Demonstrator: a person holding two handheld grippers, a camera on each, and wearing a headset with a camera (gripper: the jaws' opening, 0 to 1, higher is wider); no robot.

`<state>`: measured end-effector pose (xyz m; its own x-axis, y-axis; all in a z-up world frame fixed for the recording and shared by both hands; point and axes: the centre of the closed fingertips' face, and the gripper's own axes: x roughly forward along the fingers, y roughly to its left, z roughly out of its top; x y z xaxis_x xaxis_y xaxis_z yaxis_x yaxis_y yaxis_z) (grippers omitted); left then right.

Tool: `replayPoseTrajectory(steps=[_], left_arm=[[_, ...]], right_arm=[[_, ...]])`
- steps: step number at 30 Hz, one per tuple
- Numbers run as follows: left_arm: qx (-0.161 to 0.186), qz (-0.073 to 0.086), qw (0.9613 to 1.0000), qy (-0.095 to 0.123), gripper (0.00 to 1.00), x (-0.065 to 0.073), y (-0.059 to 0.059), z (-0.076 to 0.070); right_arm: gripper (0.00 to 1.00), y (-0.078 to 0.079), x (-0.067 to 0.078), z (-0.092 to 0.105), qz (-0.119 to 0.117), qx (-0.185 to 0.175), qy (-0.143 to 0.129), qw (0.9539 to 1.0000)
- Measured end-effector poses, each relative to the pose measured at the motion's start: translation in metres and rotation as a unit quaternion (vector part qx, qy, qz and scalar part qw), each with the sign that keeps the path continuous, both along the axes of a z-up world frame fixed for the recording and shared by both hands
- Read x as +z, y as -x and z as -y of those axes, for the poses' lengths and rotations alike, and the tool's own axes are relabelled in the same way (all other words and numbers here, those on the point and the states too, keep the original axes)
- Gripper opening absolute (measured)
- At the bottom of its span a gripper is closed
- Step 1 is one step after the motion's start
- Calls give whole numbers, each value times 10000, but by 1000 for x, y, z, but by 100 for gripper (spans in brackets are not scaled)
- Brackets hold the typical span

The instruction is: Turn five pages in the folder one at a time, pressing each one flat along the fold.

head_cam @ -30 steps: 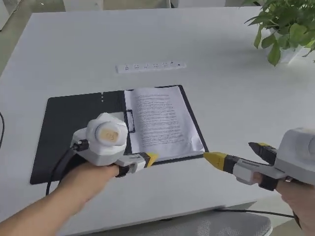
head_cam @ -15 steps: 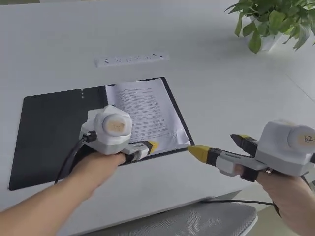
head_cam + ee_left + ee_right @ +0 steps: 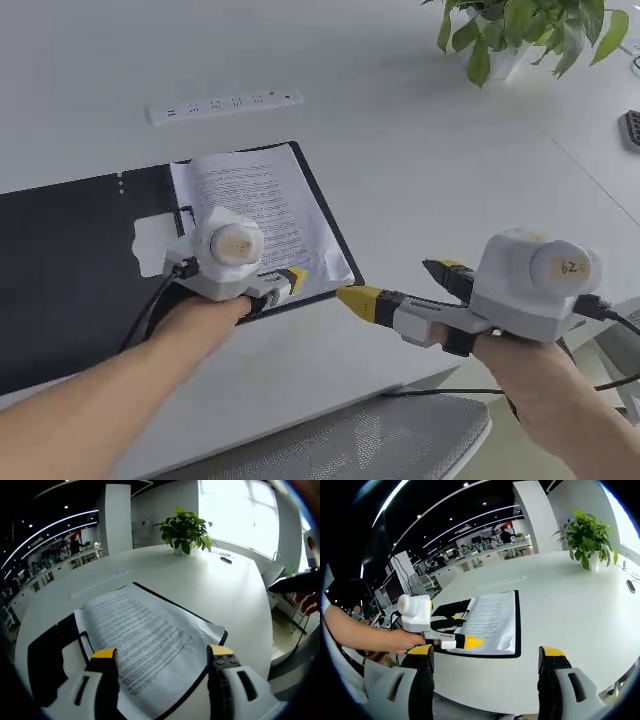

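Note:
The black folder (image 3: 70,260) lies open on the white table, with a stack of printed pages (image 3: 255,205) clipped to its right half. My left gripper (image 3: 285,283) hovers over the near edge of the pages, jaws open. In the left gripper view its jaws (image 3: 162,655) straddle the printed pages (image 3: 150,635), with nothing between them. My right gripper (image 3: 400,285) stands open just off the folder's near right corner, one yellow tip close to the corner. In the right gripper view its jaws (image 3: 485,652) face the folder (image 3: 517,625) and the left gripper (image 3: 455,635).
A white power strip (image 3: 225,103) lies beyond the folder. A potted plant (image 3: 520,30) stands at the far right of the table. A grey chair seat (image 3: 350,440) sits below the table's near edge. Cables trail from both grippers.
The head view has swung, so the folder sits further left and higher in the picture. Both grippers hold much the same places beside the folder's near edge, still open.

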<state>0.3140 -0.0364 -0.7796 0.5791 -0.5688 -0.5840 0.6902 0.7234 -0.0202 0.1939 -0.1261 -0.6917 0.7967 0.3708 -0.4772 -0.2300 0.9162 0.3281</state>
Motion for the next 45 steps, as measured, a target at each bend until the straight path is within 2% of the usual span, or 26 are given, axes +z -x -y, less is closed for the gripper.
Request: replayPoseTrajectory(steps=[5,8,13,15,20,22,23,26,38,45], left_arm=[[91,-111,9999,57,72,-13,-4,11],[109,-188,9998,8,72,-21,-5,15],[140,-88,9999,-23,72,-23,-5,19],[82,35,9998,-171,72,-26,-4,19],[52,143,9997,-178,70,-27,-3,21],[-97,228,9996,-134,65,-28,-2,25],[-122,198,9997,-112,62,-27,1,26],[-234,255,9994,-59,50,-26,6,31],[-183,273,9994,45,43,-26,0,27],[-196,338,9992,73,35,-26,0,26]], right_arm=[[85,-2,-3,1,-23,-40,-15,10000],[84,-3,-6,2,-29,-71,-30,10000],[83,-8,-11,3,-42,-105,-44,9999],[81,-10,-15,2,-72,-101,-60,9999],[79,-15,-22,1,-117,-96,-76,9999],[79,-17,-24,0,-128,-93,-95,9998],[78,-18,-25,0,-133,-84,-99,9998],[78,-22,-25,-1,-106,-65,-73,9999],[76,-33,-30,-6,-122,-25,-139,9998],[71,-43,-36,-9,-110,11,-134,9998]])
